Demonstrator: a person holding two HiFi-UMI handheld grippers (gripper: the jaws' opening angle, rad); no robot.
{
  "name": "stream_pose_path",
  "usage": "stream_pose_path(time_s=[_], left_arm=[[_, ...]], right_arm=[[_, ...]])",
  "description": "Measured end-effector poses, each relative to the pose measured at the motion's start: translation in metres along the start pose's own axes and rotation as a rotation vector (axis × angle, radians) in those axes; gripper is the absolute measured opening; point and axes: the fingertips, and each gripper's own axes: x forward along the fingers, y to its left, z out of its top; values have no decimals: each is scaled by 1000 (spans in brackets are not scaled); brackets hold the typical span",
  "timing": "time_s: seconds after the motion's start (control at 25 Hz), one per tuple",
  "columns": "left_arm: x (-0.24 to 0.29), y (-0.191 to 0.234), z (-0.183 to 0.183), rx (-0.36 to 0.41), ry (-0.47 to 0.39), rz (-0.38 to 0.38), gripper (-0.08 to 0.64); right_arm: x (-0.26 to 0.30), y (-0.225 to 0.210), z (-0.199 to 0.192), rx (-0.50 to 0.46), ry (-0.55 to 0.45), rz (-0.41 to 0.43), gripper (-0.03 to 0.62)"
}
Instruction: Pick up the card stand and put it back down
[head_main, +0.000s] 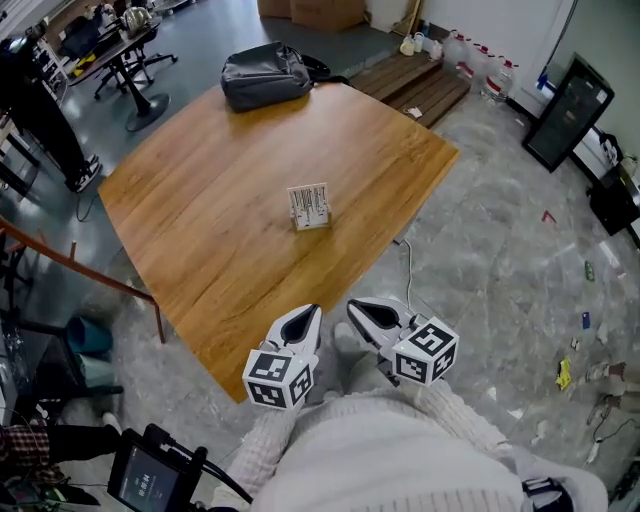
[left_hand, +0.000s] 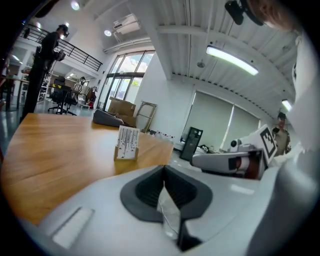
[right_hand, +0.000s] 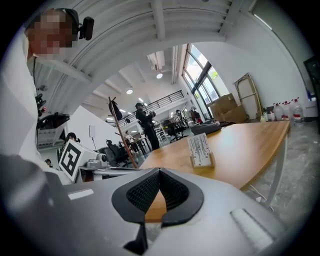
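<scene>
A small wooden card stand (head_main: 309, 207) holding a white printed card stands upright near the middle of the wooden table (head_main: 220, 230). It also shows in the left gripper view as the card stand (left_hand: 127, 144) and in the right gripper view as the card stand (right_hand: 200, 150). My left gripper (head_main: 309, 314) and right gripper (head_main: 357, 307) hover side by side at the table's near corner, well short of the stand. Both are shut and hold nothing. From the left gripper view the right gripper (left_hand: 230, 161) is seen to the side.
A dark bag (head_main: 266, 74) lies at the table's far corner. Office chairs (head_main: 120, 55) and a desk stand beyond the table at the left. A black monitor (head_main: 567, 110) leans at the right. Wooden boards (head_main: 410, 85) lie on the floor behind the table. A person (left_hand: 42, 65) stands far off.
</scene>
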Motion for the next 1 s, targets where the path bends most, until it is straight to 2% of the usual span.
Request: stream_pose_path(time_s=[0.28, 0.52, 0.76, 1.0], left_arm=[[58, 37, 52, -7, -24, 51, 8], [78, 59, 68, -67, -57, 107, 8], [88, 74, 71, -60, -24, 81, 8], [101, 85, 69, 2, 47, 48, 8]], right_arm=[[50, -42, 52, -36, 18, 111, 0], [70, -70, 61, -37, 60, 129, 0], [86, -78, 61, 6, 80, 133, 0], [94, -88, 65, 14, 89, 102, 0]])
